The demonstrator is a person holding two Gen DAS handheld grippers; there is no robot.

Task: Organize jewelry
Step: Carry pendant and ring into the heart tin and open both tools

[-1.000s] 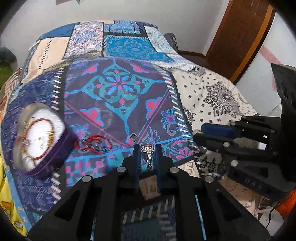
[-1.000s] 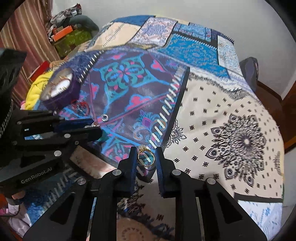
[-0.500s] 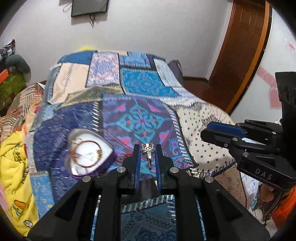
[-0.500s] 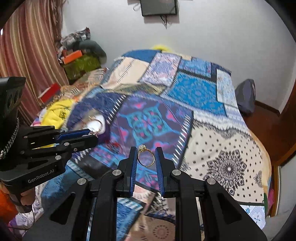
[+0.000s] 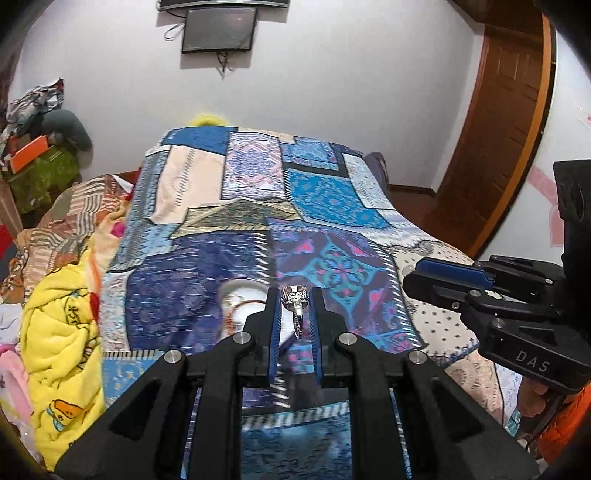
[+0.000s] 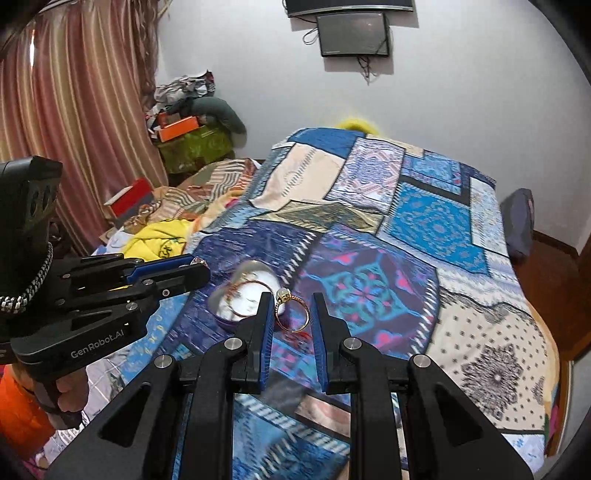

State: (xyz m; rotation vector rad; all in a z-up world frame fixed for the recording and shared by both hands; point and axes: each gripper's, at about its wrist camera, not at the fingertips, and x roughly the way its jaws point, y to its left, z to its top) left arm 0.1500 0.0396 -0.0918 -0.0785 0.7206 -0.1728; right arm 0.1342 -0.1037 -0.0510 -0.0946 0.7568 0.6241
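My left gripper (image 5: 295, 295) is shut on a silver ring (image 5: 296, 306) with a large clear stone, held high above the bed. My right gripper (image 6: 292, 301) is shut on a gold ring (image 6: 293, 314) with a pale stone. A round purple jewelry box (image 6: 240, 302) with a white lining holds gold bangles; it sits on the patchwork bedspread (image 6: 424, 229) below and left of the right gripper. In the left wrist view the box (image 5: 240, 306) is partly hidden behind my left finger. The right gripper also shows in the left wrist view (image 5: 443, 277), and the left gripper in the right wrist view (image 6: 177, 269).
A yellow blanket (image 5: 62, 332) and piled clothes lie left of the bedspread. A wooden door (image 5: 509, 110) stands at the right. A dark screen (image 6: 354, 33) hangs on the far wall. A striped curtain (image 6: 74, 129) hangs at the left.
Both grippers have lifted up and away from the bedspread, each keeping its ring. The jewelry box now sits almost straight ahead of the left gripper.
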